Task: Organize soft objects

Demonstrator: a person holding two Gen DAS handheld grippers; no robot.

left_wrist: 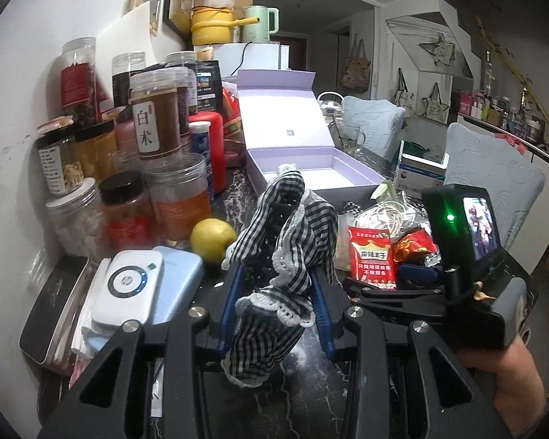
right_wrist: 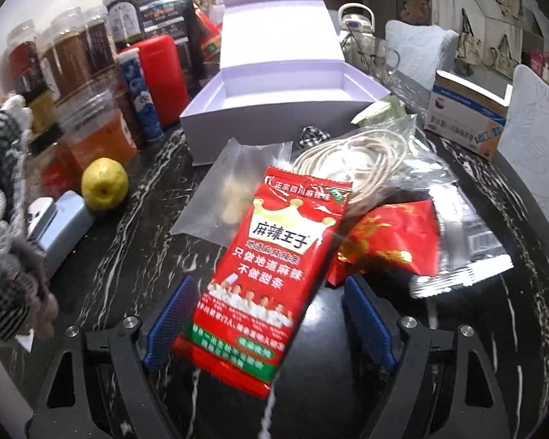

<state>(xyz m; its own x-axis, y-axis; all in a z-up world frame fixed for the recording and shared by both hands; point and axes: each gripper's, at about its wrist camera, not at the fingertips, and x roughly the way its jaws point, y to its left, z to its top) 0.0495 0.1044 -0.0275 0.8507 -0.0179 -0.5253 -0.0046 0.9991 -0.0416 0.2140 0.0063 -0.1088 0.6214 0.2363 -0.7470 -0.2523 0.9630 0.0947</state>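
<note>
Checked cloth (left_wrist: 274,274) sits clamped in the left gripper (left_wrist: 278,292) jaws, off the desk (left_wrist: 303,384).
Right gripper (right_wrist: 267,314) jaws stand apart around a red snack packet (right_wrist: 271,256), seemingly not pressing it; beyond lies the open lilac box (right_wrist: 285,117), probably where soft things go.

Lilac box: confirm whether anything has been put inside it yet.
No. The lilac box stands open with a bare white interior.

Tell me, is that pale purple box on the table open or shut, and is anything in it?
Open. The purple box's lid stands raised behind it, and the white inside that shows is bare; the near wall hides its front strip.
</note>
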